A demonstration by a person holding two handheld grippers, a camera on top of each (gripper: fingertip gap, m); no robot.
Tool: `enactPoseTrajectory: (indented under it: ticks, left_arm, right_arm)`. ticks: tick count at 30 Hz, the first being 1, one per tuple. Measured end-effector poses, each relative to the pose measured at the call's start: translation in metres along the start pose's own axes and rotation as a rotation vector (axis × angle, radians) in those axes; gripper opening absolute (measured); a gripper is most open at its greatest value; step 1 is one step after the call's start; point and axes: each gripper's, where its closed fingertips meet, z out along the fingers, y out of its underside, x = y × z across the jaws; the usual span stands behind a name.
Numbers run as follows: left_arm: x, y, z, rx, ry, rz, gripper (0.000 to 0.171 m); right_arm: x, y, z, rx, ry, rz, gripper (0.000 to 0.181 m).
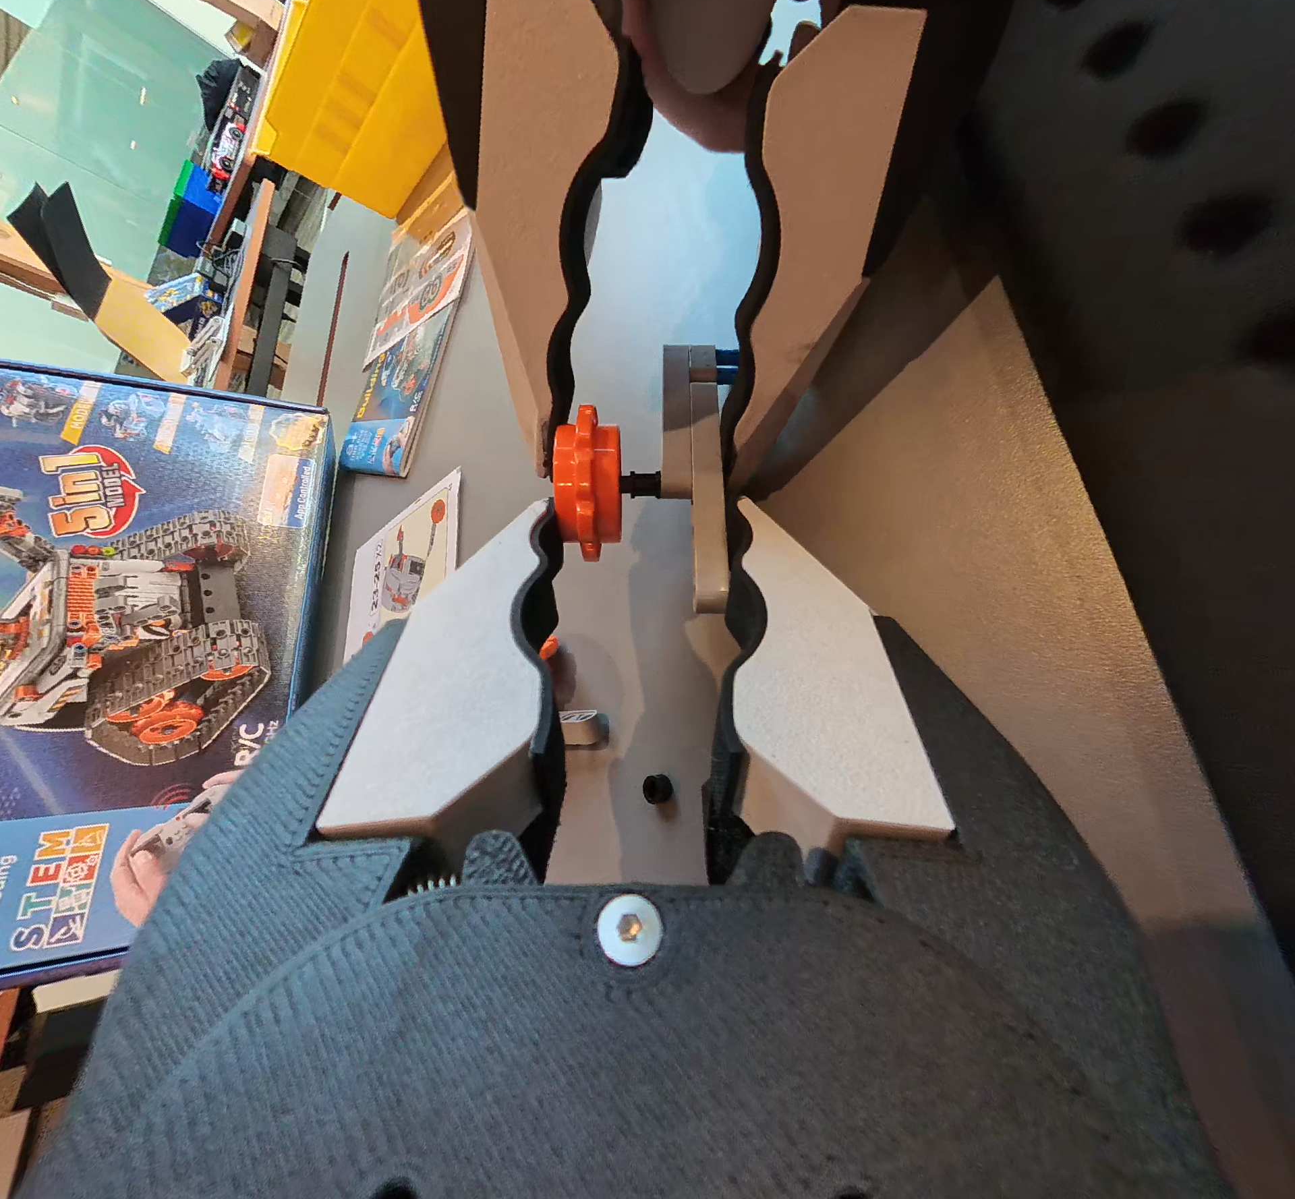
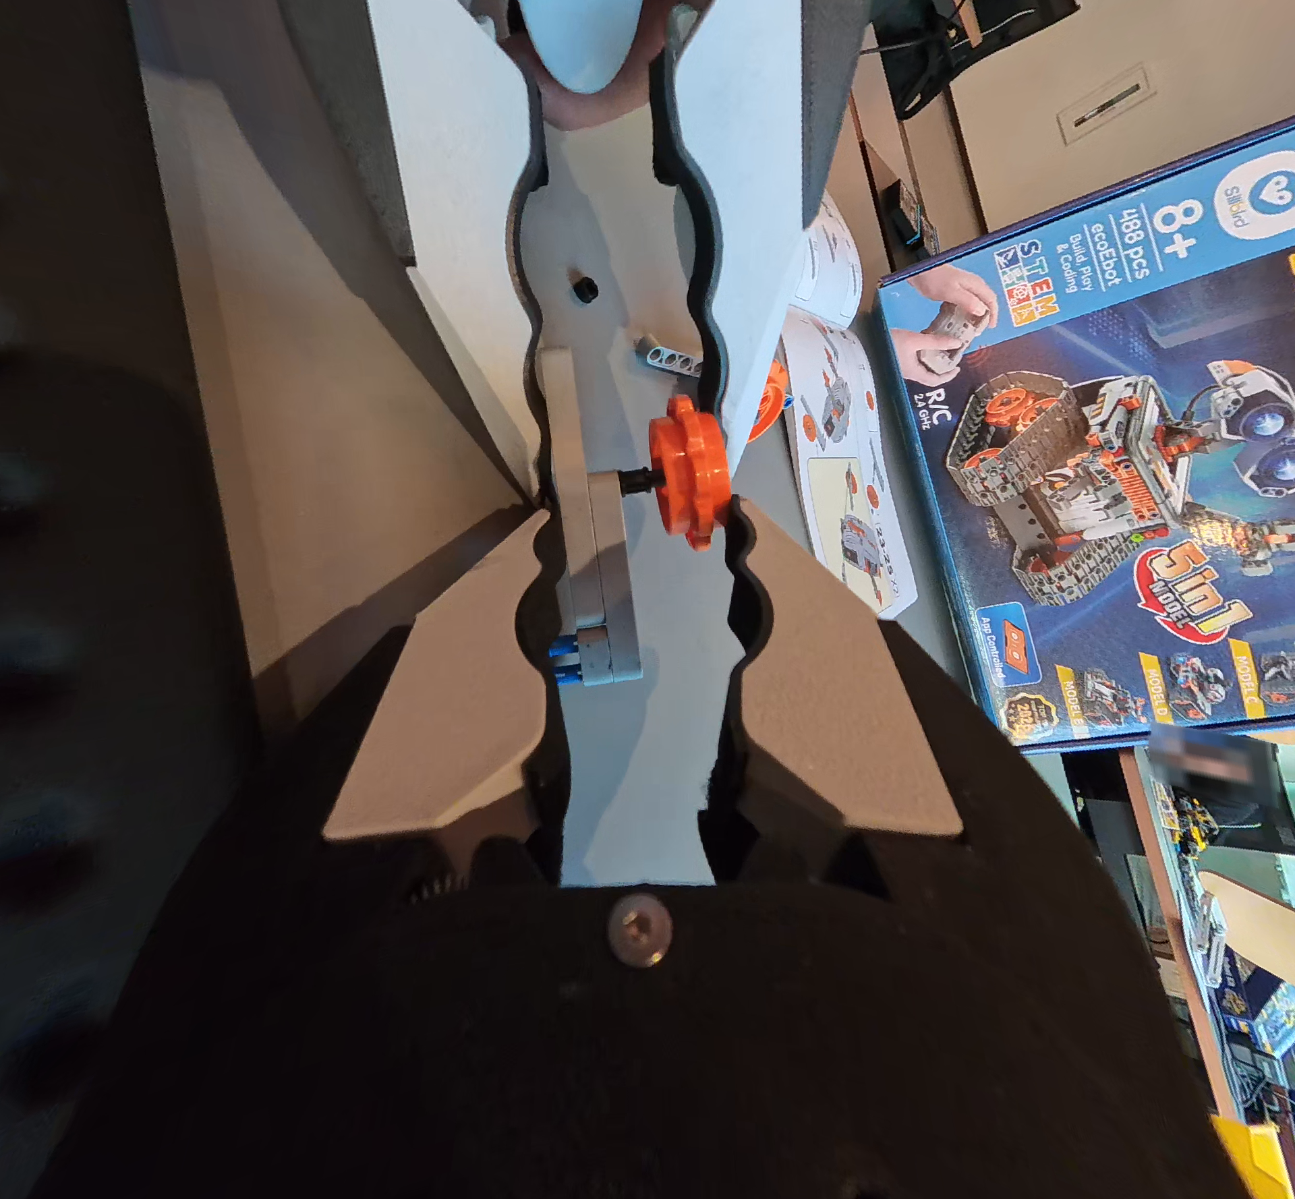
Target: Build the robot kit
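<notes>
A small brick assembly hangs between two grippers that face each other tip to tip: an orange gear [image 1: 586, 483] on a short black axle, fixed to grey beams [image 1: 703, 500] with blue pins. My left gripper [image 1: 641, 510] is shut on it, one fingertip on the gear and the other on the beams. My right gripper [image 2: 641, 514] is shut on the same assembly, with the grey beams [image 2: 595, 570] against its left finger and the orange gear [image 2: 690, 482] against its right. Each gripper shows at the top of the other's view, the right one [image 1: 639, 461] and the left one [image 2: 631, 454].
A blue toy box [image 1: 140, 605] [image 2: 1121, 465] and an instruction sheet [image 1: 413, 556] [image 2: 848, 500] lie on the grey table [image 1: 659, 254]. A loose black pin [image 1: 657, 787] [image 2: 583, 288], a small grey beam [image 2: 669, 359] and an orange wheel [image 2: 771, 402] lie below. Yellow bins [image 1: 350, 65] stand behind. My left and right fingertips are right by each other. Left tips and right tips are each some 8 cm from the loose black pin [image 1: 657, 787]. It turns up in the right wrist view [image 2: 581, 285] as well.
</notes>
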Motion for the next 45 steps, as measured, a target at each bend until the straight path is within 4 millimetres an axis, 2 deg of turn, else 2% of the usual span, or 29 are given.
enactPoseTrajectory:
  ticks: [9,13,16,27,38,45]
  left_arm:
    - [-0.0002,0.0007,0.0006,0.003,0.016,-0.015,0.046]
    - [-0.0003,0.0008,0.0006,0.004,0.015,-0.011,0.046]
    - [-0.0007,0.0006,0.0003,0.008,0.006,0.008,0.046]
    - [-0.0024,-0.0002,0.0000,0.033,-0.016,0.070,0.046]
    - [-0.0011,0.0009,0.0021,0.002,0.033,-0.073,0.046]
    - [-0.0010,0.0013,0.0025,0.001,0.045,-0.093,0.046]
  right_arm:
    - [0.0007,0.0003,0.0002,0.001,0.000,0.006,0.044]
    - [0.0041,0.0001,0.0000,0.000,0.024,0.005,0.051]
    - [0.0009,-0.0005,0.0006,0.004,0.010,-0.003,0.044]
    - [0.0029,0.0009,0.0013,-0.006,0.032,-0.016,0.044]
    - [0.0013,0.0029,0.0009,-0.021,-0.016,0.057,0.043]
    - [0.0006,0.0028,0.0008,-0.018,-0.023,0.063,0.043]
